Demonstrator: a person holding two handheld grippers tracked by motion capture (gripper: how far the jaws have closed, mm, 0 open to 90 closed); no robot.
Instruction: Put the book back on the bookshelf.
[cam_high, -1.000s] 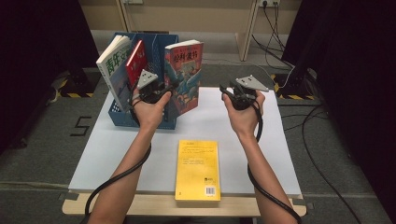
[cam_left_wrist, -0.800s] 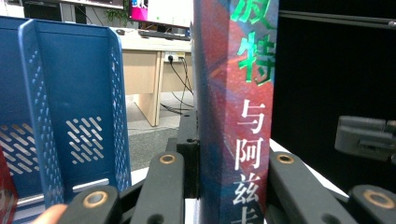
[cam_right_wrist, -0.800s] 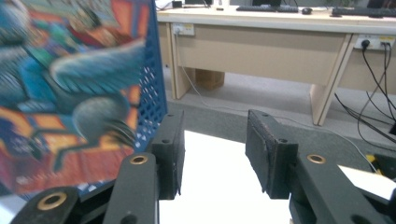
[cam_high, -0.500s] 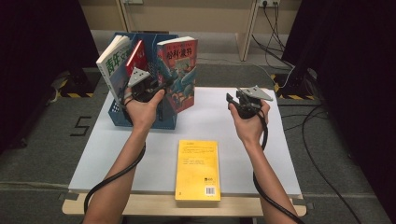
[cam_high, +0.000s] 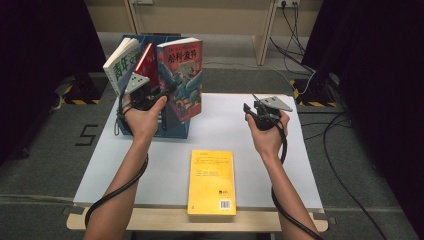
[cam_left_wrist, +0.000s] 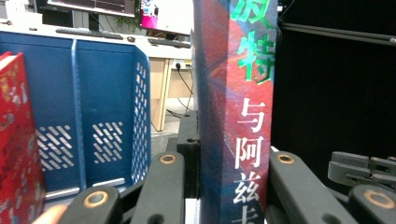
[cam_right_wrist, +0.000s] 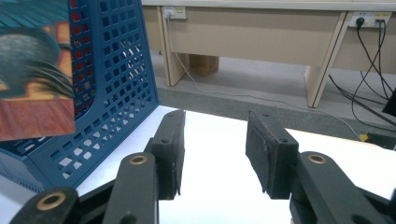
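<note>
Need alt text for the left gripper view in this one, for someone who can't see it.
Two black jaws of the left tool are clamped on the spine of an upright red and blue book with Chinese lettering. To its left stands a blue slotted file rack, with a red book at the picture's edge.

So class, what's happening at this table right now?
A person is filing books into a blue rack. The left gripper is shut on a red-and-blue book, held upright at the rack beside two books already in it. The right gripper hangs open over the table. A yellow book lies flat near the front edge.
</note>
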